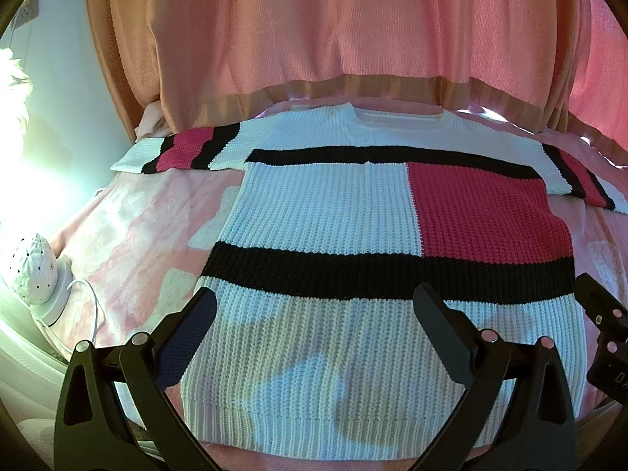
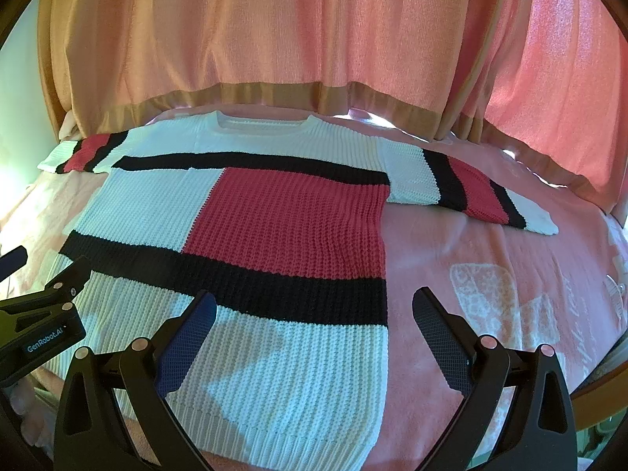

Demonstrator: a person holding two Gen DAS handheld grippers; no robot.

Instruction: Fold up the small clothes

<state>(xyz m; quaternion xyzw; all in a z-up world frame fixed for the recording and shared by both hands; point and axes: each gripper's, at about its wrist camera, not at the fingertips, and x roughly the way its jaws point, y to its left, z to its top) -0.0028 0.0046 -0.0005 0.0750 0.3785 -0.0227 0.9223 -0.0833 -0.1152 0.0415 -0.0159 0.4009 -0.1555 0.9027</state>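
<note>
A knitted sweater (image 1: pixel 325 212) in white, black and red blocks lies flat, front up, on a pink blanket, collar at the far end and both sleeves spread sideways. It also shows in the right wrist view (image 2: pixel 274 227). My left gripper (image 1: pixel 318 306) is open and empty above the sweater's lower left part, near the hem. My right gripper (image 2: pixel 314 310) is open and empty above the sweater's lower right edge. The right gripper shows at the right of the left wrist view (image 1: pixel 604 333); the left gripper shows at the left of the right wrist view (image 2: pixel 43 314).
The pink blanket (image 2: pixel 490 274) covers the bed. Peach and pink curtains (image 1: pixel 314 39) hang right behind the collar. A white dotted lamp (image 1: pixel 35 271) with a white cable stands at the left bed edge. A wooden bed edge (image 2: pixel 604 384) shows at the right.
</note>
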